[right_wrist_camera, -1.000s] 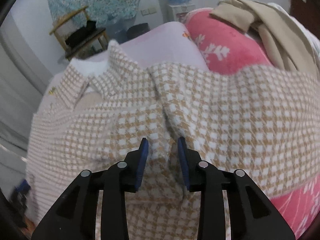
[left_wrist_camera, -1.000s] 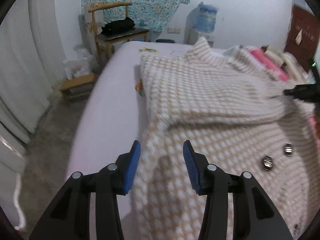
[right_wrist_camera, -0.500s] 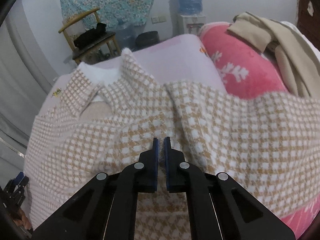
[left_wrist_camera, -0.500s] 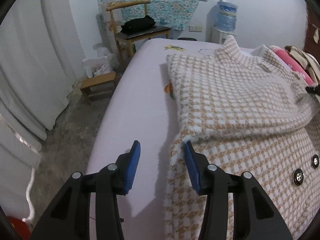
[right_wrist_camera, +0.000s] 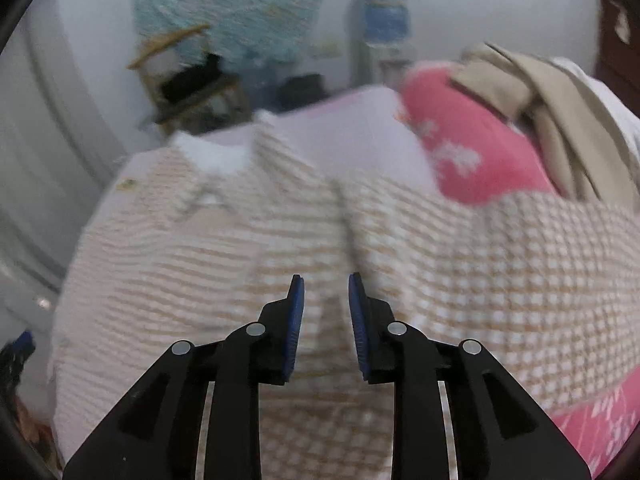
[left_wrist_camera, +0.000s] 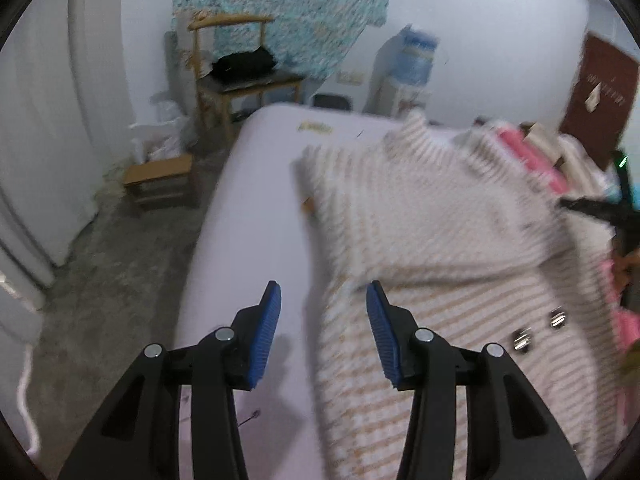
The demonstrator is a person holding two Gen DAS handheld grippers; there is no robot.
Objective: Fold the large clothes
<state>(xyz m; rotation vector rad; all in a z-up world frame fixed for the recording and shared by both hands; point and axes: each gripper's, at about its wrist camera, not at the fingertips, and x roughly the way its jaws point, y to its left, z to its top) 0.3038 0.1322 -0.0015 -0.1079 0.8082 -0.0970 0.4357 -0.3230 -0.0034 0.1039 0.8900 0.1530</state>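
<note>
- Currently the checked coat (left_wrist_camera: pixel 432 232) lies spread on the bed (left_wrist_camera: pixel 256 208), one sleeve folded across the chest.
- Left tongs (left_wrist_camera: pixel 324 300) gape moderately over the coat's edge, empty.
- Right tongs (right_wrist_camera: pixel 326 292) have just been opening to a narrow gap, no cloth pinched.
- Looks thick, woolly, soft, fairly heavy; floppy.
- Best gripped at hem or sleeve edge, away from the metal buttons (left_wrist_camera: pixel 522 338).
</note>
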